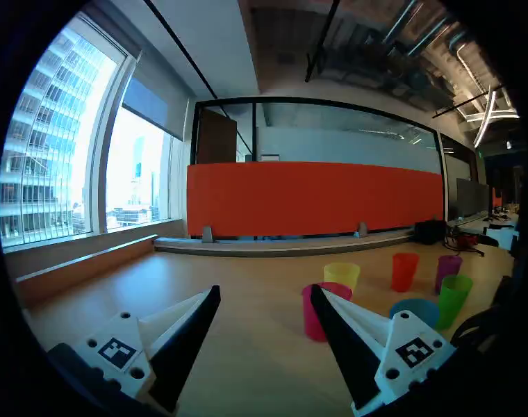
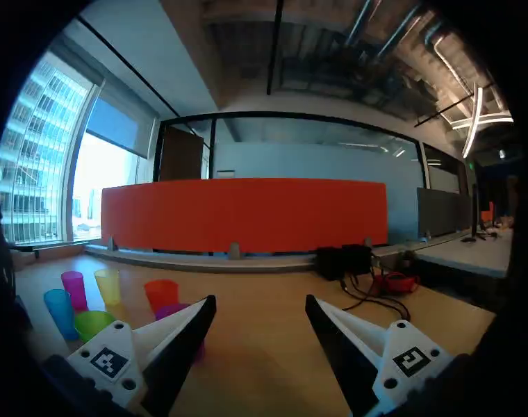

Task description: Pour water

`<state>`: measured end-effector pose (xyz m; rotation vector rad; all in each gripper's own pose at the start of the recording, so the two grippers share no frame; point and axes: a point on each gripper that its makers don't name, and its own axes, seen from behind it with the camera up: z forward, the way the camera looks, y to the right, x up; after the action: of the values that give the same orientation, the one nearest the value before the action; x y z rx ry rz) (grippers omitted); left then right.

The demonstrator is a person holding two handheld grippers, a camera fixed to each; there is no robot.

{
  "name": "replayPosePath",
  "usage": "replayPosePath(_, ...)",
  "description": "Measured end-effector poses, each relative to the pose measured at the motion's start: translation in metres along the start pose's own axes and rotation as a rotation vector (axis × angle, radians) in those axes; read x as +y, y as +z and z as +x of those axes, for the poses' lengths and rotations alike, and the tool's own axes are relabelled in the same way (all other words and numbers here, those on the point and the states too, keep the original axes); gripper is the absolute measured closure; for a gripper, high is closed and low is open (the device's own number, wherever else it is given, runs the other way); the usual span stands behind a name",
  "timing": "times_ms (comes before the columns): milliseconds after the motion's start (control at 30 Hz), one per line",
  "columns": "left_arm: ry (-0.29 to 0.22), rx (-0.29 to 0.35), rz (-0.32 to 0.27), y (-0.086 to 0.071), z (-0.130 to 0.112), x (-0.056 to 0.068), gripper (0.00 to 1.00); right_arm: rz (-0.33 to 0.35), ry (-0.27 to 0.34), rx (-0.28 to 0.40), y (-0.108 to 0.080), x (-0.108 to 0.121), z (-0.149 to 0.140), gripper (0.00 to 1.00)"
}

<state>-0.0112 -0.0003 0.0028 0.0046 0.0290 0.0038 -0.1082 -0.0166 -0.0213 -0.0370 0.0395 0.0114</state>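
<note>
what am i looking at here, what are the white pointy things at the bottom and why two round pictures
There is no robot here. A person holds a two-finger gripper in each hand, and a fisheye camera rides on each one. One picture looks forward along the left gripper, the other along the right gripper. The pointed white and black shapes are their fingers. Both grippers are open and hold nothing. On the wooden table stand six coloured cups, among them a pink cup, a yellow cup and a green cup.
</note>
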Motion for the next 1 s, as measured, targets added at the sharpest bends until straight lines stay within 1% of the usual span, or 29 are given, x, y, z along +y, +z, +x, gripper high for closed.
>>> replayPosePath(100, 0.000, 0.000, 0.000, -0.0001, 0.0000, -0.0001, 0.03, 0.001, 0.004, -0.006, 0.0006, 0.0008, -0.0026, 0.00)
replayPosePath(300, 0.000, 0.000, 0.000, -0.0003, -0.0001, -0.0001, 0.03, -0.004, -0.007, -0.022, 0.0026, 0.0023, -0.0077, 0.00)
replayPosePath(1000, 0.000, 0.000, 0.000, -0.0004, -0.0001, -0.0006, 0.03, 0.001, -0.010, -0.025, 0.0006, -0.0009, -0.0055, 0.00)
